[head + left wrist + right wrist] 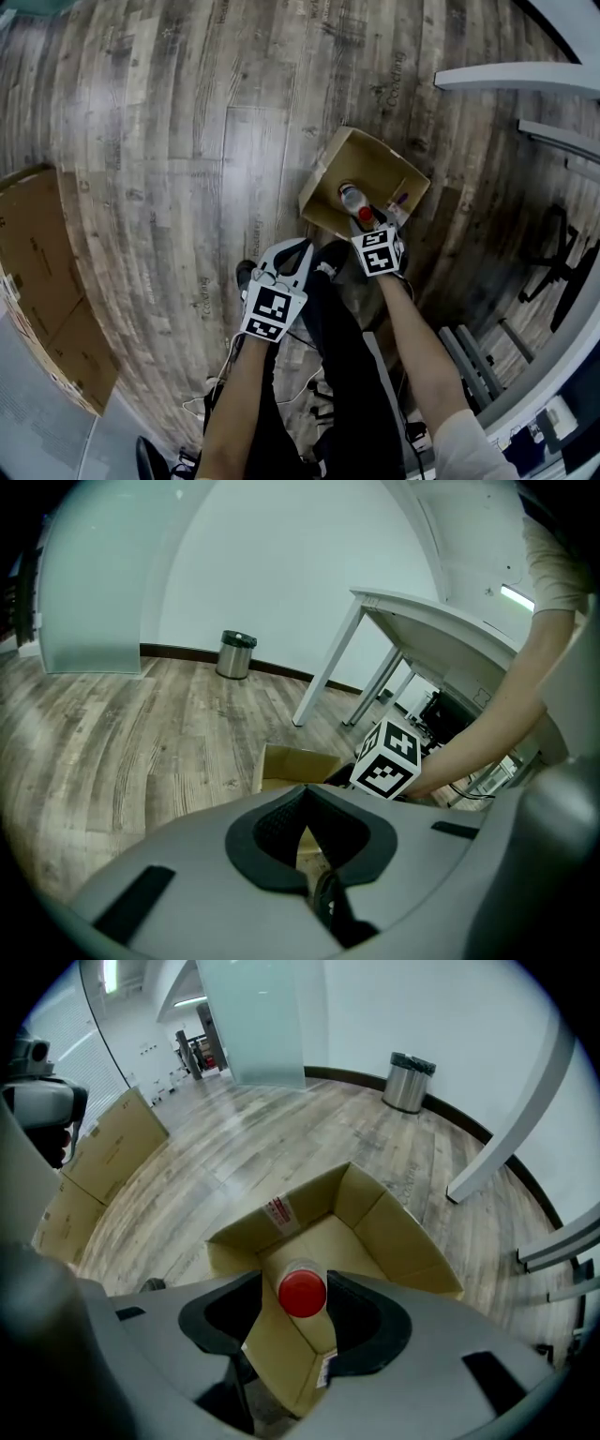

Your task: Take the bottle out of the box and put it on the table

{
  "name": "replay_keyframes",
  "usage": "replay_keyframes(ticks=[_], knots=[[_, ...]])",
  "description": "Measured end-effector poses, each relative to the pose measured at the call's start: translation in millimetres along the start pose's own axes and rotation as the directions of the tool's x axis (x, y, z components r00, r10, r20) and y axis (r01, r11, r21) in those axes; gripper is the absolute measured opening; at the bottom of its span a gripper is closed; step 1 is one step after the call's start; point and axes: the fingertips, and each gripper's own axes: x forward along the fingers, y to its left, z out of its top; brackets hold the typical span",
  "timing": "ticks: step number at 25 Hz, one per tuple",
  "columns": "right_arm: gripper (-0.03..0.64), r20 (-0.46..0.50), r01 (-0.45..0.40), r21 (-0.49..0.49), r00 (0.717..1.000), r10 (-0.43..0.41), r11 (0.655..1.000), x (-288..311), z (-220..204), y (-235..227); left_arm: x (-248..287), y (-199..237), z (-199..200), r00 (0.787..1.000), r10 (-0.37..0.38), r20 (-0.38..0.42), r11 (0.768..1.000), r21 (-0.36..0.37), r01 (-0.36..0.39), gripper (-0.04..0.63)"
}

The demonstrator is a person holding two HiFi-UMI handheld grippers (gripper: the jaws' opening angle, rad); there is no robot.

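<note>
The right gripper (300, 1309) hung over the box (375, 1232) w/ its jaws spread wide, one on each side of the bottle's red cap (302, 1295). The pads weren't pressing on it, so nothing was gripped yet. In the head view the right gripper (367, 221) pointed steeply down at the bottle (352, 199).

The step in hand looked like the grab. To do it well, prob. drop a bit lower so the pads meet the neck or shoulder under the cap, not the cap's edge, which could slip. Keep the bottle centred between the jaws, close evenly, then lift straight up to clear the box walls and flaps. The bottle is clear plastic, so squeeze firmly but not hard.

The left gripper (305, 803) was closed and empty, held off to the side, just short of the box. It could steady the box rim if the box lifts w/ the bottle.

The box stood open on the wood floor (187, 141). The bottle stood upright inside, near one wall, i.e. not yet out. The rest of the box floor looked bare. A white table (422, 616) stood nearby.
</note>
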Motion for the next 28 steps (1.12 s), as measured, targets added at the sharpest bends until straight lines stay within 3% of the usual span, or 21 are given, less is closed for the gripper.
replay_keyframes(ticks=[2,3,15,20,25,28], knots=[[0.237,-0.016,0.025,-0.01,1.0,-0.025,1.0,5.8,-2.6,-1.8,-3.2,6.7,-4.2,1.0,0.009,0.002,1.0,-0.005,-0.009,0.015],[0.188,-0.019,0.038,-0.01,0.999,-0.038,0.999,7.7,-3.3,-3.6,-5.1,9.9,-5.8,1.0,0.014,0.003,1.0,-0.009,-0.014,0.014],[0.183,-0.036,0.066,0.02,0.997,-0.065,0.998,-24.3,-15.2,-3.9,-32.6,5.7,-6.0,1.0,0.01,0.005,1.0,0.007,-0.01,0.014],[0.181,-0.025,0.073,0.03,0.997,-0.072,0.997,-59.3,-21.5,3.7,-46.3,-11.9,1.6,1.0,-0.023,0.004,0.999,0.047,0.023,0.014],[0.181,-0.001,0.054,0.118,0.999,-0.054,0.992,-102.8,-18.7,12.5,-69.6,-27.5,20.9,0.999,-0.052,-0.005,0.994,0.098,0.053,0.015],[0.181,0.011,0.053,0.124,0.998,-0.055,0.991,-133.2,-15.0,18.3,-84.4,-40.4,33.4,0.997,-0.074,-0.012,0.989,0.13,0.075,0.014]])
